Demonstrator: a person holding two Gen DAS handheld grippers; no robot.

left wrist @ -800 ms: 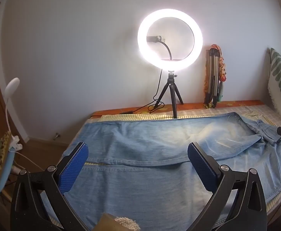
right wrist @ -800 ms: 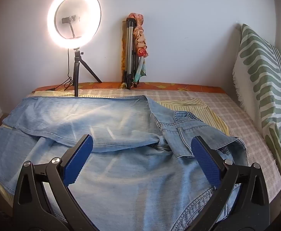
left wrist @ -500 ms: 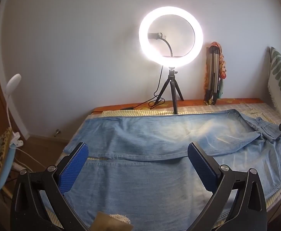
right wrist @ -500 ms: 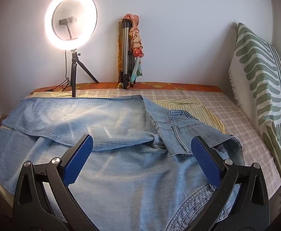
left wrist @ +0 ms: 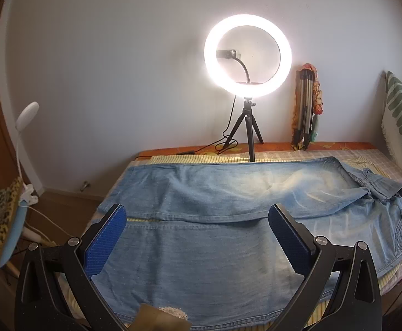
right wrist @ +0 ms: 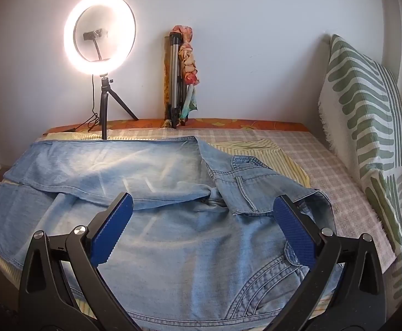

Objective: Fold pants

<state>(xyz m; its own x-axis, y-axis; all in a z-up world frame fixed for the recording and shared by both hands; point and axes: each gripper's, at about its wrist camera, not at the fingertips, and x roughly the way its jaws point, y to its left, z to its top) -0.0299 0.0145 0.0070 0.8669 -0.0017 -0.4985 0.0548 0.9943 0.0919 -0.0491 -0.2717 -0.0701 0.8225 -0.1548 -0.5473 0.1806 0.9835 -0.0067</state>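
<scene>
Light blue denim pants (left wrist: 206, 220) lie spread across the bed, legs to the left, waist to the right. The far leg lies over the near one along a long fold. In the right wrist view the pants (right wrist: 173, 220) show a rumpled waistband and a stitched back pocket at lower right. My left gripper (left wrist: 198, 234) hovers open above the leg part, nothing between its blue pads. My right gripper (right wrist: 201, 220) hovers open above the seat and waist area, also with nothing in it. A black tip of the right gripper shows at the right edge of the left wrist view.
A lit ring light (left wrist: 247, 55) on a small tripod stands at the bed's far edge, cable trailing left. A folded tripod (right wrist: 177, 77) with a cloth leans on the wall. A green-patterned pillow (right wrist: 366, 115) stands at right. Checked bedspread (right wrist: 324, 165). White clip lamp (left wrist: 27, 115) at left.
Both grippers have drawn back and risen from the pants, so more of the garment and bed shows. Both stay open, and the pants lie as before.
</scene>
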